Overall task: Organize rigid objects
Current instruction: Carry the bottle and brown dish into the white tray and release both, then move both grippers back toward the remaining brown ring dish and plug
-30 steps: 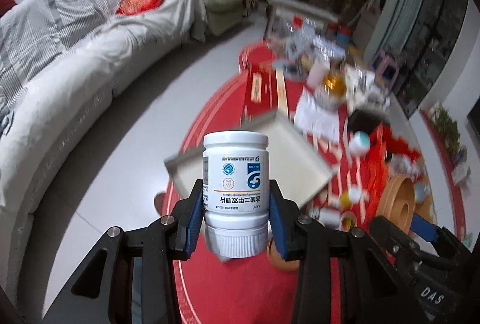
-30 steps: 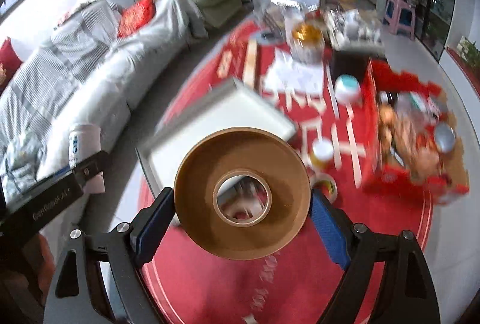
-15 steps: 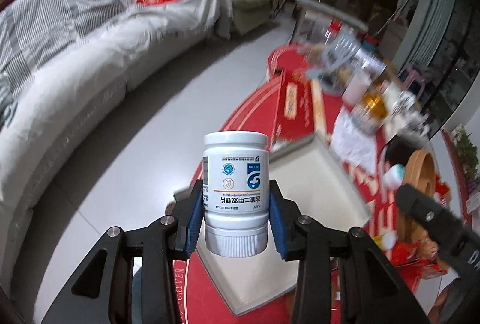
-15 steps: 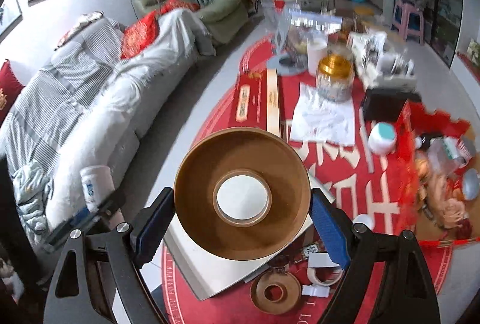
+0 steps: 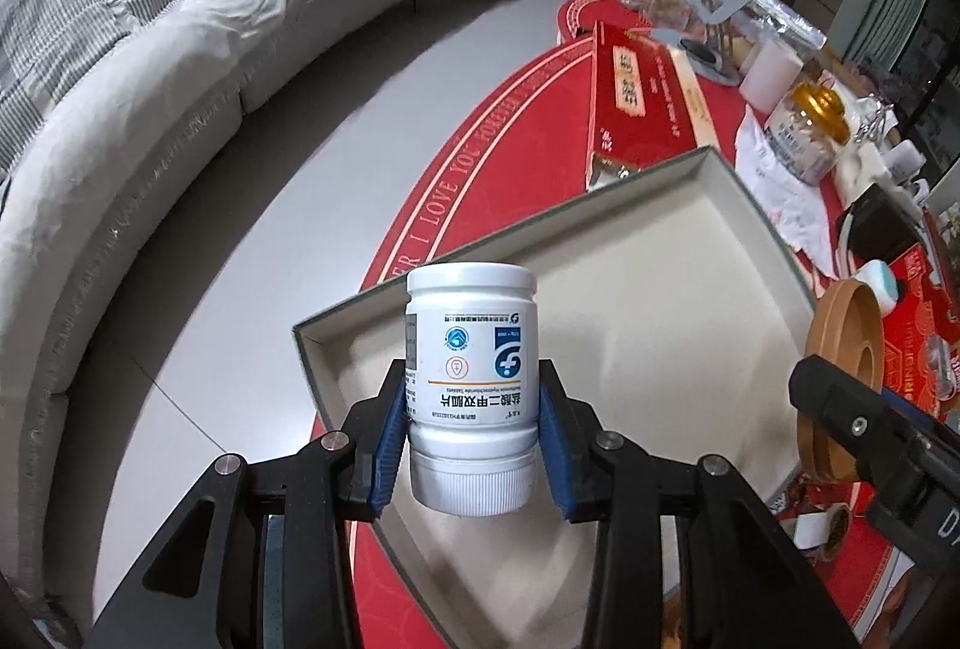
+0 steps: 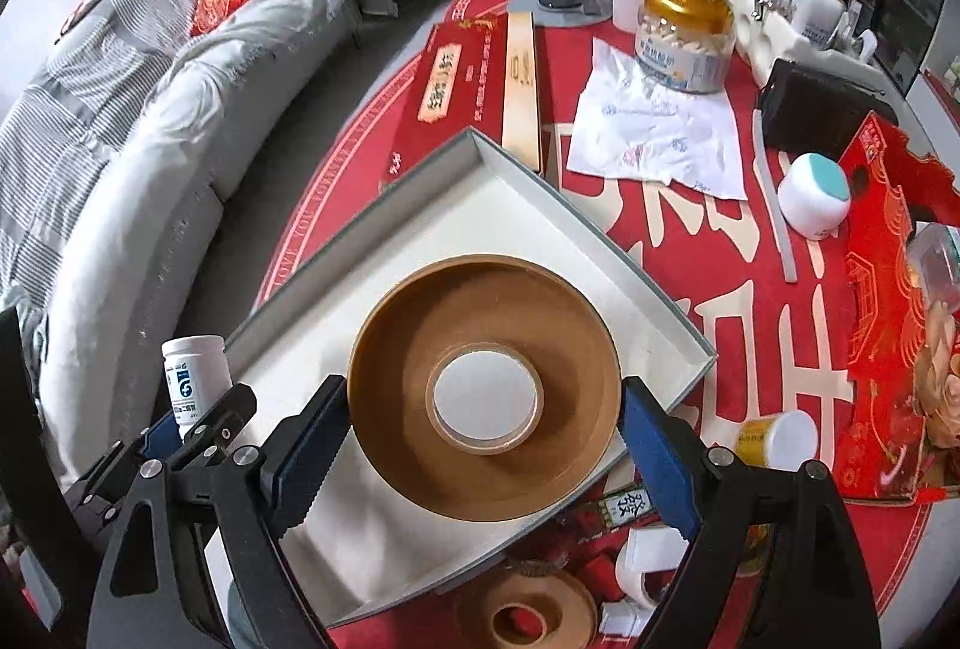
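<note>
My left gripper point(image 5: 471, 445) is shut on a white pill bottle point(image 5: 471, 379), held upside down with its cap toward me, above the near left corner of a shallow white tray point(image 5: 690, 205). My right gripper point(image 6: 483, 439) is shut on a large brown tape roll point(image 6: 483, 337) and holds it over the middle of the same tray point(image 6: 372, 205). The tape roll point(image 5: 840, 355) shows at the right of the left wrist view. The bottle point(image 6: 195, 373) shows at the left of the right wrist view. The tray looks empty inside.
The tray lies on a round red table. Beyond it lie a red box point(image 6: 462, 78), a gold-lidded jar point(image 6: 684, 30), a white paper point(image 6: 654, 126) and a small white jar point(image 6: 816, 193). A second tape roll point(image 6: 528, 613) lies below the tray. A grey sofa point(image 5: 150, 78) stands left.
Both grippers have moved forward and down toward the tray, which now looks much larger and closer. Each gripper keeps its hold: the bottle in the left, the tape roll in the right.
</note>
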Tool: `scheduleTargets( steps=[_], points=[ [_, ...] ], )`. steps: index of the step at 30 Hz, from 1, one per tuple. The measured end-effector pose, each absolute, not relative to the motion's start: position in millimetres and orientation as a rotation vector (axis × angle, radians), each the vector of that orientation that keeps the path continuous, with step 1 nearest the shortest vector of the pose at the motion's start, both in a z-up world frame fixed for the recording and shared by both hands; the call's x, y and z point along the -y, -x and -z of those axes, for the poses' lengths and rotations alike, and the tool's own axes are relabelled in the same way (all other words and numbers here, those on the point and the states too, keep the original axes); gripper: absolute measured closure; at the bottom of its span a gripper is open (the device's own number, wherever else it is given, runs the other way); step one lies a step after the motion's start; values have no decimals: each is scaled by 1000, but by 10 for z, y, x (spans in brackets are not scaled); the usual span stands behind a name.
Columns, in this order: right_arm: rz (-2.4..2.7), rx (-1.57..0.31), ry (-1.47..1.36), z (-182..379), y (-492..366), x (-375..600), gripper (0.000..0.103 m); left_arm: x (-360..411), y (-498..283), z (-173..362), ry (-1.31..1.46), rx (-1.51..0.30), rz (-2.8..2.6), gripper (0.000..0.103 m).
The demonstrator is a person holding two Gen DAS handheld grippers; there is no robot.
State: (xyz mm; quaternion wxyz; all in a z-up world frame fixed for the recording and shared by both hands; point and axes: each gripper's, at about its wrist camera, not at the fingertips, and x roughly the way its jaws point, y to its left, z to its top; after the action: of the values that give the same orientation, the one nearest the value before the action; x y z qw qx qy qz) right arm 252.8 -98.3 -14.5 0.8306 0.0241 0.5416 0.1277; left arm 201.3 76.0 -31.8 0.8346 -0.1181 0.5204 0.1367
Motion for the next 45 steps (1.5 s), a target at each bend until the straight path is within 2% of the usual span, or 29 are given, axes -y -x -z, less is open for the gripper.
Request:
scheduleTargets(
  steps=[17,18,19,20,21,22,25,29,34,36,39,45],
  points=[
    [-254,-1213,-25,517,-2708,893,14,-690,-2184,712,201,-1178,-279,59],
    [-250,-1217,-24,539,-2717,899,14,-681,-2192,731,195,-1180,-283,56],
    [-251,-1220,-24,553,-2724,901,14,-684,-2200,748,196,-1185,-284,42],
    [-252,-1224,-25,568,-2730,901,14,-695,-2198,765,209,-1192,-287,23],
    [-254,-1228,-30,583,-2737,908,14,-711,-2193,773,225,-1201,-288,18],
    [-253,-1234,-38,595,-2741,921,13,-722,-2187,773,234,-1202,-287,16],
    [-261,-1233,-79,590,-2740,983,0,-743,-2164,762,233,-1205,-298,9],
    [-248,-1200,-94,463,-2670,1088,0,-774,-2101,647,254,-1178,-294,8],
    [-211,-1156,22,310,-2268,1226,0,-796,-1927,502,276,-1149,-242,5],
    [-167,-1174,85,353,-2053,1297,0,-804,-1855,466,293,-1144,-221,1],
    [-107,-1233,130,514,-1734,1425,0,-767,-1685,437,309,-1146,-195,0],
    [-35,-1341,19,854,-1443,1622,0,-639,-1358,369,289,-1131,-169,0]
  ],
)
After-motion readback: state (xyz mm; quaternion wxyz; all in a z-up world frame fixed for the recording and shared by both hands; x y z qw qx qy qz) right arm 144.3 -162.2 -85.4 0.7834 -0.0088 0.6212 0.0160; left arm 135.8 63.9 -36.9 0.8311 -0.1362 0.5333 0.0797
